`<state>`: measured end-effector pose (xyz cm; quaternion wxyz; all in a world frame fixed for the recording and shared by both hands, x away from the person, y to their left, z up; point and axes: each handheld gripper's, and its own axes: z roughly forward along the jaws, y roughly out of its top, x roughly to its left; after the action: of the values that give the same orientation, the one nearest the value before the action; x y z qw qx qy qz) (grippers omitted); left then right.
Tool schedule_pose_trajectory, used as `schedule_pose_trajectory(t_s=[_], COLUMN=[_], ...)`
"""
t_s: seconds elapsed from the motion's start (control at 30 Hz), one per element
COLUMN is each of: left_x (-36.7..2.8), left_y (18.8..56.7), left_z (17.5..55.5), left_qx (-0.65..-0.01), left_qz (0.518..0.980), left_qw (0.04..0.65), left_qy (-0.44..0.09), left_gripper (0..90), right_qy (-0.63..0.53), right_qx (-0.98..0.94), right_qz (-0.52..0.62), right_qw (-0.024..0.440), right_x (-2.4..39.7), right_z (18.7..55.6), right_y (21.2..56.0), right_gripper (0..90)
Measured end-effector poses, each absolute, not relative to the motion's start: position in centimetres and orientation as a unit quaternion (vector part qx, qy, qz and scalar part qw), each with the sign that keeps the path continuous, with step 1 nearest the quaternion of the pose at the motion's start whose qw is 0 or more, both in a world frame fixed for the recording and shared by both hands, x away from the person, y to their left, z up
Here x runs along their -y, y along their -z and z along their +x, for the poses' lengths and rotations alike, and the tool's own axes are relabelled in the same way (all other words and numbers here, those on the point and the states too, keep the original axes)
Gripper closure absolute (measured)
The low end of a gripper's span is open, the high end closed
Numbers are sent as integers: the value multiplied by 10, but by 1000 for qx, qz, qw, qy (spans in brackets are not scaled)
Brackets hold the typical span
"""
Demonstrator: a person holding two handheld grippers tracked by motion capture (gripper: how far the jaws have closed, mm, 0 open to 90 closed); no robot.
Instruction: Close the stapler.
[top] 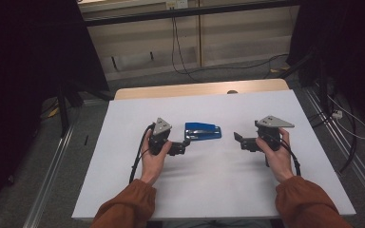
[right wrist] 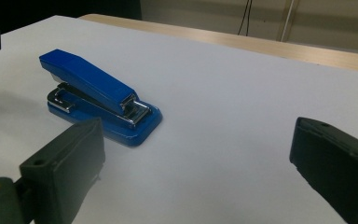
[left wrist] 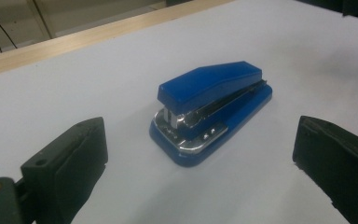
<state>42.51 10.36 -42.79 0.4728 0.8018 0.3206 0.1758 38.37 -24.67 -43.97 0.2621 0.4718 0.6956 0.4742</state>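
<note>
Stapler (top: 203, 130), blue and closed, lies flat on the white bench (top: 218, 190) just above the middle of the high view, long axis running left to right, and nothing rests on it. Its glossy blue top arm slopes down over a blue base, with bright metal showing between the two and a silver plate at the hinge end. In the left gripper view the stapler (left wrist: 212, 109) sits in the centre of the frame, angled from lower left to upper right, the metal end nearest me. In the right gripper view the stapler (right wrist: 98, 95) lies at the left of the frame, well clear of both jaws. I have the left tongs (top: 186, 142) just to the left of the stapler in the high view, the tips close beside its near left corner; I cannot tell whether they touch it. Their jaws stand wide apart at the lower corners of their own view, with bare bench between them. My right tongs (top: 238, 138) sit to the right of the stapler, apart from it, pointing toward it, jaws likewise spread wide and gripping nothing. A light wooden edge (top: 199, 89) runs along the far side of the bench, above the white surface.
</note>
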Motion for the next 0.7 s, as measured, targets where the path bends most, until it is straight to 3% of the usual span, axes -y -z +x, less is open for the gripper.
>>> schedule_pose_trajectory(t_s=[0.2, 0.7], left_x=[-112, -143], left_y=[426, 424], left_z=[414, 395], left_qx=[-327, -341], left_qz=[791, 775], left_qw=[483, 492], left_qy=[-186, -202], left_gripper=[33, 33], right_qy=[-471, -475], right_qx=[-690, -688], right_qz=[468, 460], right_qw=[289, 298], right_x=[246, 248], right_z=[375, 356], right_y=[439, 437], right_gripper=[30, 30])
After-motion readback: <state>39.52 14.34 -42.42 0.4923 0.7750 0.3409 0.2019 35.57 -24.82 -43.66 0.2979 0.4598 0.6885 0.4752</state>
